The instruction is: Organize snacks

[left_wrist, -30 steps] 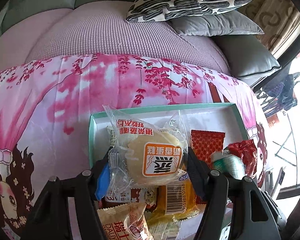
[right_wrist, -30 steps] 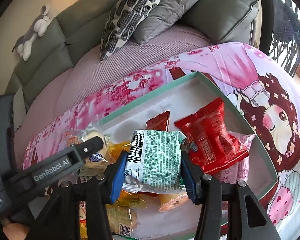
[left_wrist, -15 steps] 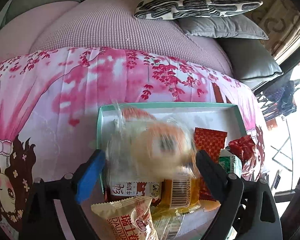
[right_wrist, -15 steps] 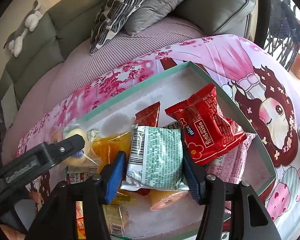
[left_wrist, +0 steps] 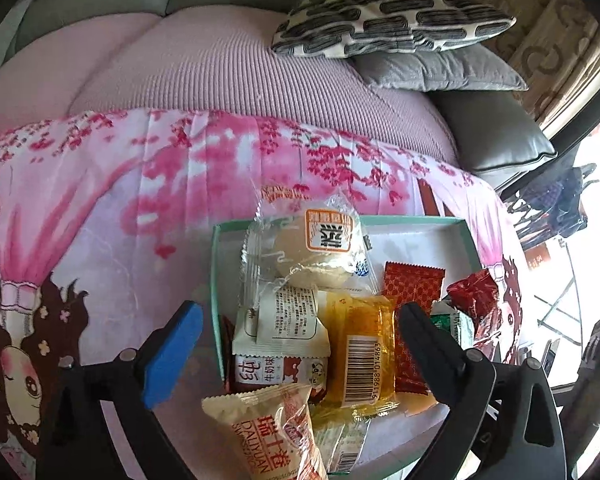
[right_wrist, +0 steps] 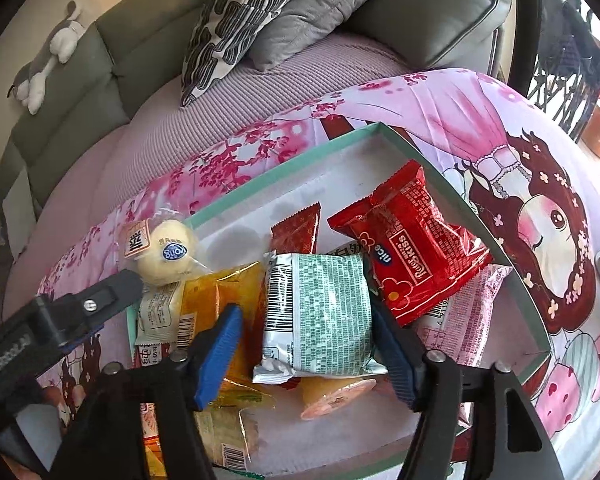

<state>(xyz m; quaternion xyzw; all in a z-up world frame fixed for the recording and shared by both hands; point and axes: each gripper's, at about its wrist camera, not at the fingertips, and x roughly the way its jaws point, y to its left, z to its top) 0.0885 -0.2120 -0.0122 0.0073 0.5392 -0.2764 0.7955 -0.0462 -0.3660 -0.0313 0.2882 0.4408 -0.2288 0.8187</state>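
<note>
A teal-rimmed white tray (left_wrist: 420, 221) (right_wrist: 284, 172) on a pink printed blanket holds several snack packets. My left gripper (left_wrist: 298, 344) hovers over its near left part with nothing between its jaws, which are opening wide. A round cake in a clear wrapper (left_wrist: 320, 252) (right_wrist: 162, 254) lies free at the tray's far left corner. My right gripper (right_wrist: 306, 354) straddles a green-and-white packet (right_wrist: 320, 312) that rests on other snacks. Its jaws are opening, and the blue left pad (right_wrist: 220, 352) stands clear of the packet.
A red packet (right_wrist: 416, 248), an orange packet (left_wrist: 360, 348) and a small red sachet (left_wrist: 410, 304) lie in the tray. A beige packet (left_wrist: 276, 428) sits at its near edge. Behind are a patterned pillow (left_wrist: 388, 20), a grey cushion (right_wrist: 300, 28) and a plush toy (right_wrist: 48, 68).
The left gripper let go of the round cake, which now lies at the tray's far left corner, and drew back a little. The right jaws spread off the green-and-white packet.
</note>
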